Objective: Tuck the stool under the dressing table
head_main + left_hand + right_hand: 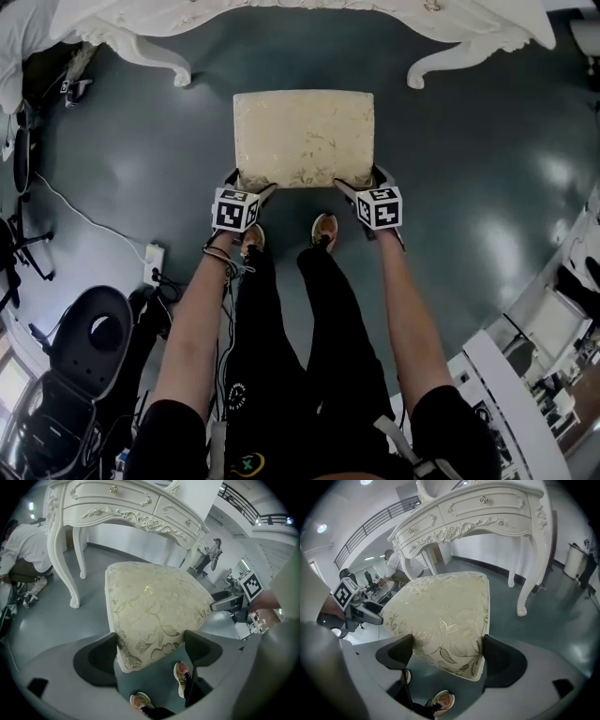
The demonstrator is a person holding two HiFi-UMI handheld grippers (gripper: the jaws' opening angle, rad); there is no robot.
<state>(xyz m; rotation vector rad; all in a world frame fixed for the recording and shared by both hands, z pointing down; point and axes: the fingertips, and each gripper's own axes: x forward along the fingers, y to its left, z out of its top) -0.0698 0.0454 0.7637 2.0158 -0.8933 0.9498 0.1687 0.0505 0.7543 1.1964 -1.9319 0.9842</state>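
The stool (303, 138) has a cream cushion with a gold leaf pattern and stands on the dark green floor in front of the white carved dressing table (300, 14). It lies short of the table's two front legs (178, 70). My left gripper (251, 183) is shut on the cushion's near left corner (154, 606), jaws pressed to both sides. My right gripper (361, 183) is shut on the near right corner (440, 616) the same way. The stool's legs are hidden under the cushion. The table's drawers (126, 508) (478, 513) rise just beyond the cushion.
My feet (323, 230) stand just behind the stool. A black chair-like object (89, 347), a power strip (153, 264) and cables lie at the left. White furniture (525, 394) is at the lower right. A person crouches by the table's left leg (28, 550).
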